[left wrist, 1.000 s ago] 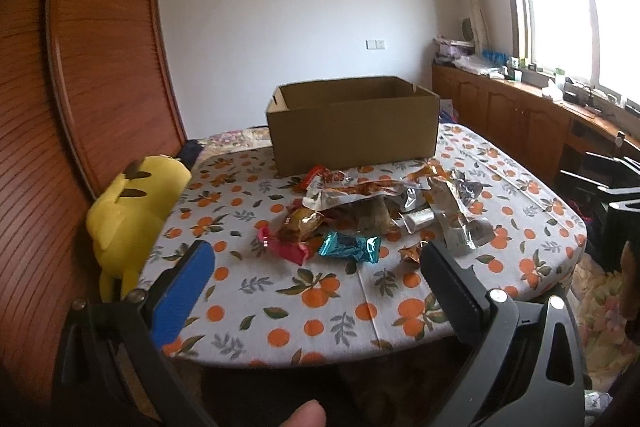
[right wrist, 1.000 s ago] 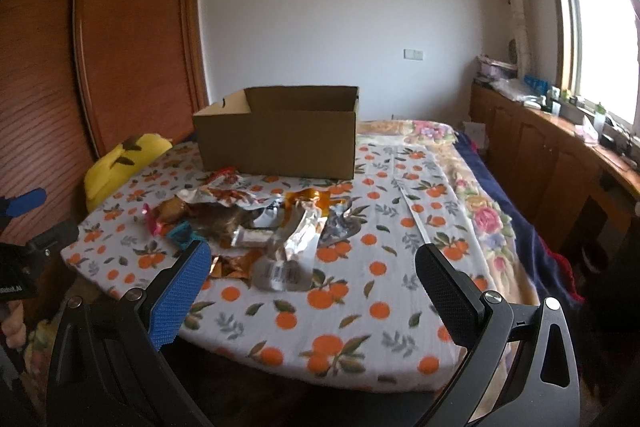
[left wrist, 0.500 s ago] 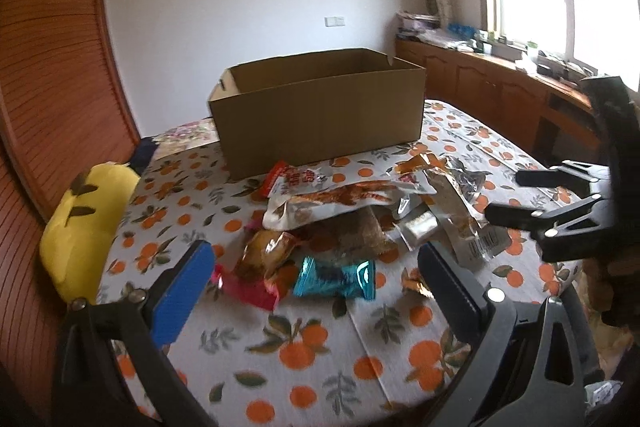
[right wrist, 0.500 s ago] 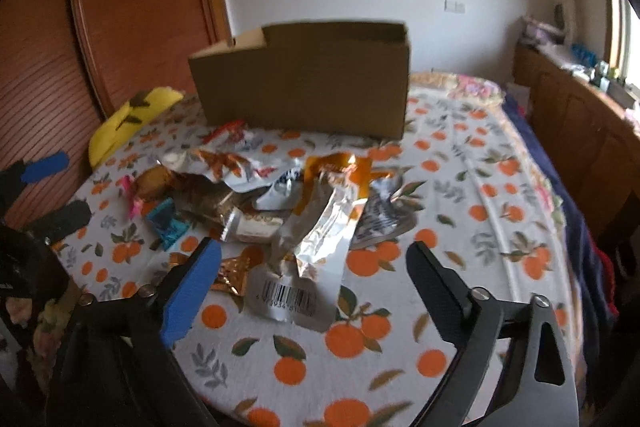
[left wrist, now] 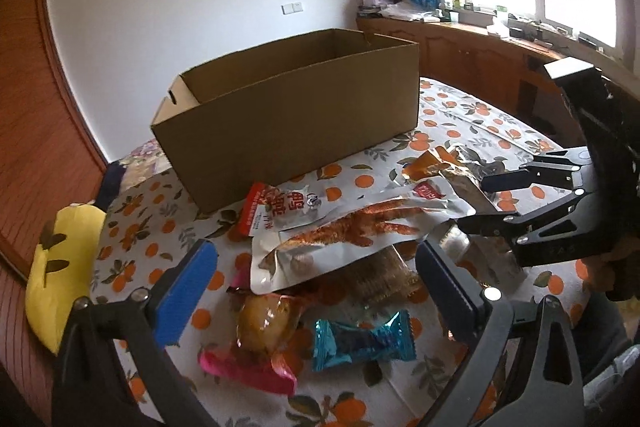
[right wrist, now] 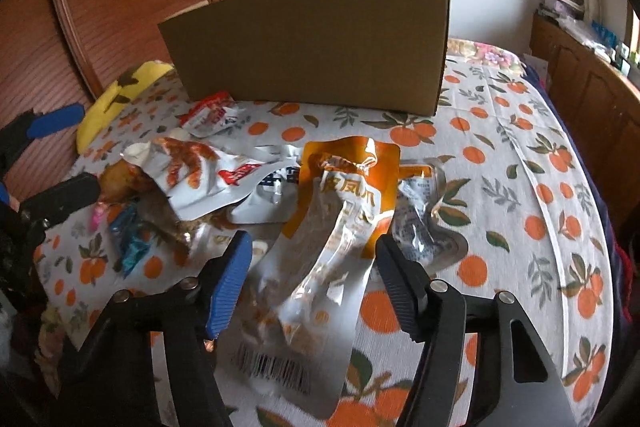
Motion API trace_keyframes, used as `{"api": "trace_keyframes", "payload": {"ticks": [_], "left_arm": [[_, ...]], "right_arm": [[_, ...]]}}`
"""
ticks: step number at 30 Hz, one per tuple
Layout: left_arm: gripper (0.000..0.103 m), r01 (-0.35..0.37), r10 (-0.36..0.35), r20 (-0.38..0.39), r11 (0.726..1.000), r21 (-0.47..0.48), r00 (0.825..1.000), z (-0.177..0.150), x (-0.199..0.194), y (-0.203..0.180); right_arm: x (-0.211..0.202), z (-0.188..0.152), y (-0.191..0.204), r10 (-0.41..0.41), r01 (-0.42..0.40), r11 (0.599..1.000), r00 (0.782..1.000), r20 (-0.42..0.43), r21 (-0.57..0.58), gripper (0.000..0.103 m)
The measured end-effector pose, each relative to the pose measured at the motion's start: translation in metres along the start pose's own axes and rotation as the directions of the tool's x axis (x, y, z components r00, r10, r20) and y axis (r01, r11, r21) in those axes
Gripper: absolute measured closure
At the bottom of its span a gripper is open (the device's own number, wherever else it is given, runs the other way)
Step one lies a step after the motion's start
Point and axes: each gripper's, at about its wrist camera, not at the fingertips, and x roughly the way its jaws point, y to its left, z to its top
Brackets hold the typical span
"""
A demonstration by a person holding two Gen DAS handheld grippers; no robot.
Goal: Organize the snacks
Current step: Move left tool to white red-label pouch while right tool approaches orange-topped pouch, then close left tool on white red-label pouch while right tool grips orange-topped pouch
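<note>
Along the left edge of the table point(left wrist: 168, 223), which wears a cloth printed with oranges, lies one yellow plush toy point(left wrist: 60, 275), partly over the side. One open cardboard box point(left wrist: 288, 115) stands toward the far edge, its long wall facing the snacks. Just in front of that wall rests one small red-and-white packet point(left wrist: 276, 211), and touching it, nearer the middle, one long silver pouch point(left wrist: 352, 243) printed with a chicken foot. Under that pouch's near end sits one clear pack point(left wrist: 384, 275) of brown squares. Toward the near edge lie three small pieces side by side: one pink wrapper point(left wrist: 248, 367), one golden-brown wrapped snack point(left wrist: 268, 319) resting on it, and one teal wrapper point(left wrist: 360, 341) just to the right.

The left hand-held gripper point(left wrist: 316, 287) hovers above these with its two fingers spread wide, holding nothing. To its right, the right hand-held gripper point(left wrist: 476, 201) reaches in over the pile from the right edge of the table.

From the right wrist view, the right hand-held gripper point(right wrist: 312, 267) also has its fingers spread, one on each side of one orange-and-silver pouch point(right wrist: 320, 247) that lies lengthwise toward the near edge, barcode end closest; whether the pads touch it cannot be told. One grey foil packet point(right wrist: 420, 223) lies just right of it.
</note>
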Motion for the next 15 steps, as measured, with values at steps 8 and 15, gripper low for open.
{"api": "trace_keyframes", "payload": {"ticks": [8,15], "left_arm": [[0.004,0.038,-0.031,-0.038,0.981,0.192,0.999,0.004,0.020,-0.009],[0.004,0.049,-0.021,-0.097,0.953,0.298,0.995,0.009,0.040,-0.014]], "right_arm": [[0.013,0.008,-0.010,0.007,-0.007,1.000,0.999,-0.034,0.008,0.037],[0.015,0.004,-0.008,-0.034,0.033,0.999,0.999,-0.029,-0.027,0.045]]}}
